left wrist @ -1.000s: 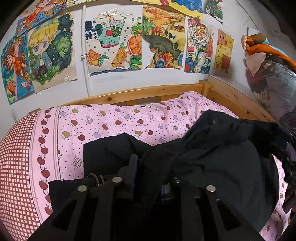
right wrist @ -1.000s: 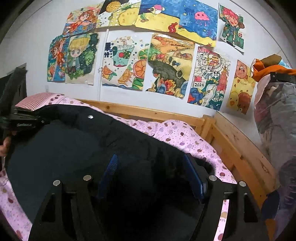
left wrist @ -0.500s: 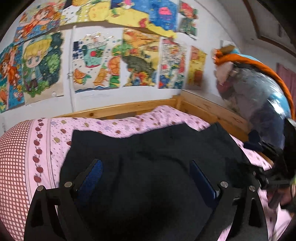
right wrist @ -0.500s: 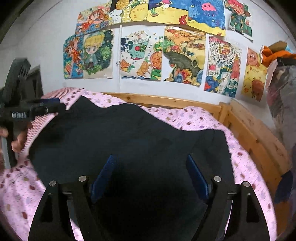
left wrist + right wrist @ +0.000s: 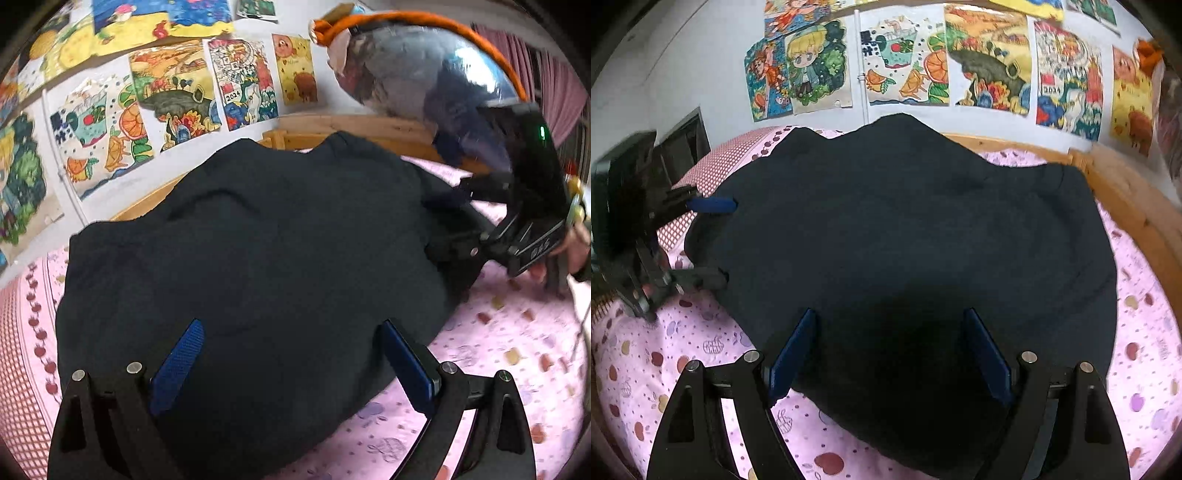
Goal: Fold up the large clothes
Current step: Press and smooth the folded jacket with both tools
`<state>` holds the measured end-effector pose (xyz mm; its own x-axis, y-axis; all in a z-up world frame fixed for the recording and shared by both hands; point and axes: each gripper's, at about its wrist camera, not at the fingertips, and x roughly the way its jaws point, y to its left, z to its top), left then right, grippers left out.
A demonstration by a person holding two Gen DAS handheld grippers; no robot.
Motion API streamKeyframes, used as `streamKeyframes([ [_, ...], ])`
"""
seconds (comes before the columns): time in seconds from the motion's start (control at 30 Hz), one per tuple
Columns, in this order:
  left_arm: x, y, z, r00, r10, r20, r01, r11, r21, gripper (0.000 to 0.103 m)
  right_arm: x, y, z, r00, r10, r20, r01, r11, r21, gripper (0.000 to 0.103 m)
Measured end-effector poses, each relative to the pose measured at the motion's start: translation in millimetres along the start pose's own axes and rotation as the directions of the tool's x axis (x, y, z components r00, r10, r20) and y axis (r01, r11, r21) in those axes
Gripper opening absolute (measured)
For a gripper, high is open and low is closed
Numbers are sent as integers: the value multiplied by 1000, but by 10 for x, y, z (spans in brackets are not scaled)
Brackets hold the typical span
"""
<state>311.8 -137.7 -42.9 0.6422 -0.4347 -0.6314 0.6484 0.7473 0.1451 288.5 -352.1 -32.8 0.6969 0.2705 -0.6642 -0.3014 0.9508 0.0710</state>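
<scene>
Garment (image 5: 258, 251), dark, lies spread mid-bed (image 5: 517, 350), flat for folding. Your left gripper (image 5: 291, 354) and right gripper (image 5: 890, 350) hover over its near edge, jaws opening, nothing clamped.

The large dark navy, almost black garment of soft matte fabric (image 5: 266, 258) lies spread wide and mostly flat on the bed's pink apple-print sheet (image 5: 701, 343). Its far edge runs wavy, humped up toward the wooden bed frame (image 5: 1126, 206), and shallow creases cross its surface. One side reaches toward the red-checked end of the bedding, and the near edge curves round over the pink sheet.
</scene>
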Motion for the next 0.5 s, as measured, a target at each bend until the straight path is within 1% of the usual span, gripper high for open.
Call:
streamKeyframes([
  [0.07, 45, 10, 27, 1000, 13, -4, -13, 1000, 2, 102, 89, -39, 23, 1000, 8, -4, -8, 1000, 20, 87],
  [0.13, 87, 50, 55, 1000, 18, -8, -18, 1000, -10, 103, 173, -73, 51, 1000, 14, -5, -13, 999, 38, 89],
  [0.3, 177, 124, 110, 1000, 20, -10, -21, 999, -39, 103, 388, -131, 203, 1000, -2, -23, 4, 997, 74, 90],
  [0.43, 213, 283, 160, 1000, 9, -7, -9, 994, -113, 103, 560, -232, 352, 999, -8, -42, 14, 990, 141, 91],
  [0.5, 252, 393, 195, 1000, 16, -8, -17, 987, -158, 103, 651, -284, 421, 999, -11, -48, 19, 985, 174, 91],
])
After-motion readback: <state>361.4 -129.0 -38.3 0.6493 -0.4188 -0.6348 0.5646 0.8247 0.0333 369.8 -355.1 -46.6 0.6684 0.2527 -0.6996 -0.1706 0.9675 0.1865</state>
